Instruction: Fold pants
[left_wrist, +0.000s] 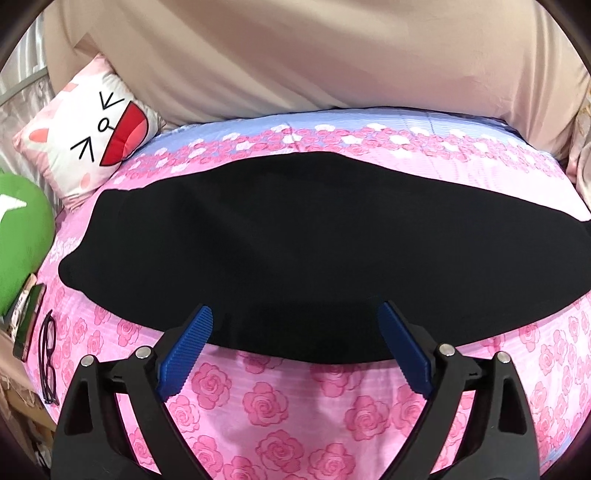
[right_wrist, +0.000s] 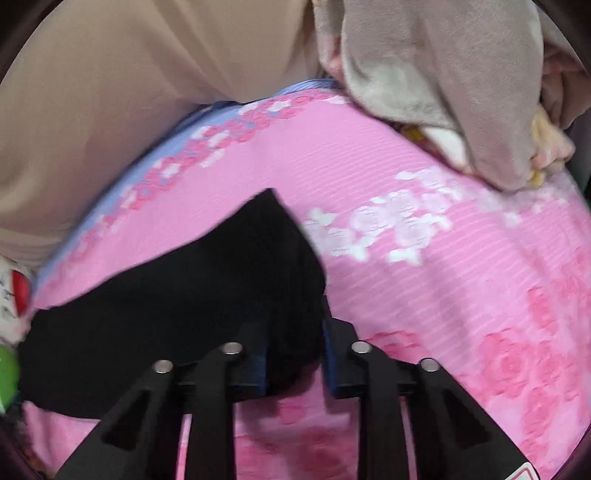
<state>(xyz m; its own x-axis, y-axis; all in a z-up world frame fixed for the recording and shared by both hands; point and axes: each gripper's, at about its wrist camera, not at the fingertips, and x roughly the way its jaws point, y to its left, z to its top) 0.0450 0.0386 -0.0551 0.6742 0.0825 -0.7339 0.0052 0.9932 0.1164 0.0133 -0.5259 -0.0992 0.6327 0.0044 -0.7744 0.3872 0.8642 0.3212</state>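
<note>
The black pants (left_wrist: 266, 240) lie flat across the pink rose-print bed sheet (left_wrist: 280, 410), folded lengthwise, long side left to right. My left gripper (left_wrist: 295, 317) is open, its blue pads (left_wrist: 184, 354) spread wide just over the pants' near edge, holding nothing. In the right wrist view the pants' right end (right_wrist: 207, 295) sits between my right gripper's (right_wrist: 295, 332) dark blue pads (right_wrist: 332, 354); the jaws are partly closed around the fabric's end, which bunches and lifts a little. The view is blurred.
A cat-face pillow (left_wrist: 92, 136) and green plush (left_wrist: 22, 236) lie at the left, with a phone (left_wrist: 29, 325) and purple glasses (left_wrist: 48, 362) near the bed's left edge. A beige curtain (left_wrist: 295, 55) hangs behind. A grey-beige blanket pile (right_wrist: 443, 81) sits at the bed's far right.
</note>
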